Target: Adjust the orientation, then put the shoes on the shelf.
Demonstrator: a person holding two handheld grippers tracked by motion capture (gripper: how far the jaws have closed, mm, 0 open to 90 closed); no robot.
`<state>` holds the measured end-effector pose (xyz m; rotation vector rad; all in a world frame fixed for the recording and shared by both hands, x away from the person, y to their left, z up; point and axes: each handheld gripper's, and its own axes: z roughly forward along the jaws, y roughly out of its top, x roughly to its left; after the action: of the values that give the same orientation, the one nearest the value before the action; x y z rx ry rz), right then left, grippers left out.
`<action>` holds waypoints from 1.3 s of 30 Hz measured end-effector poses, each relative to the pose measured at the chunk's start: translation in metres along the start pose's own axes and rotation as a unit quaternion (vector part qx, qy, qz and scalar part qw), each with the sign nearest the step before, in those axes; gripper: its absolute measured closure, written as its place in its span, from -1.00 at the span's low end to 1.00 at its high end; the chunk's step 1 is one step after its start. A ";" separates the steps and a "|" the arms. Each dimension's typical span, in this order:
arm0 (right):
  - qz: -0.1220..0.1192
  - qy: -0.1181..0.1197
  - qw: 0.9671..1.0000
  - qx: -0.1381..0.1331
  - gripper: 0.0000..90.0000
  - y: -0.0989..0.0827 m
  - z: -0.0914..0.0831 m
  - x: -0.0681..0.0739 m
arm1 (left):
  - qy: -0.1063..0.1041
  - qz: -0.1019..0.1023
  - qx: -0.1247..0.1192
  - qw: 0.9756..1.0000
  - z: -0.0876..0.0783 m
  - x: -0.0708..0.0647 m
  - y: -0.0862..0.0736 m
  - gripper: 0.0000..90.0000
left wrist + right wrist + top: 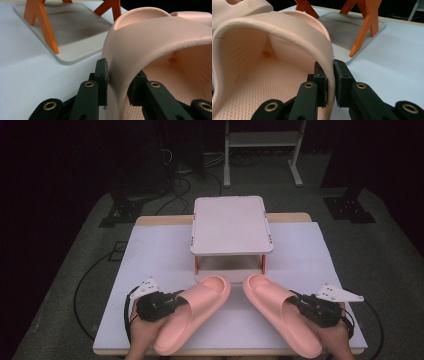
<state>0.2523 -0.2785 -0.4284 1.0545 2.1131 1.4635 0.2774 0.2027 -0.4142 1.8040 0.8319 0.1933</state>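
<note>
**Both grippers pinch a pink slipper**

At the lower left of the high view, the left gripper [172, 301] has its jaws clamped on the strap edge of the left pink slipper [197, 312]. At the lower right, the right gripper [296, 300] pinches the strap edge of the right pink slipper [277, 312]. Both slippers sit at lower centre on the white table cover [150, 255], toes pointing toward the small white stand [230, 222].

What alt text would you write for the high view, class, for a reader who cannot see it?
Two hand-held grippers each clamp the strap of a pink slide sandal on a white table: the left gripper holds the left sandal, the right gripper the right sandal. Behind their toes stands a small white two-tier rack with orange legs.
</note>
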 end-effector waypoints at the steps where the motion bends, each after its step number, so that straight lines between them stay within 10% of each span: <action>1: 0.000 0.000 1.000 0.000 0.81 0.000 0.000 0.000 | 0.000 0.000 0.000 1.000 0.000 0.000 0.000 0.64; 39: -0.029 0.002 0.999 -0.040 0.81 0.068 -0.014 0.016 | -0.022 0.031 -0.027 0.999 -0.018 -0.011 0.063 0.63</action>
<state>0.2579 -0.2632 -0.3591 0.9543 2.0525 1.5116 0.2884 0.1991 -0.3488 1.7797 0.7338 0.2143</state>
